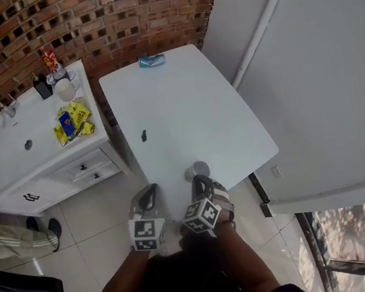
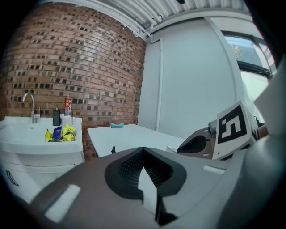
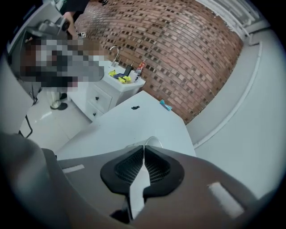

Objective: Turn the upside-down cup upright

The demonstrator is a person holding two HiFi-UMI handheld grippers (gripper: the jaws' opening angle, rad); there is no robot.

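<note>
White table bears a cup just beyond the closed right tool

A brick wall is running from 10 to 12 o'clock. It is meeting a plain white wall that is filling 1 to 3 o'clock, with a pipe slanting down it. A white desk is standing at centre. A white sink cabinet is sitting at 9 o'clock against the brick. Pale floor tiles are showing at 7 o'clock. A window is letting in daylight at 5 o'clock.
</note>
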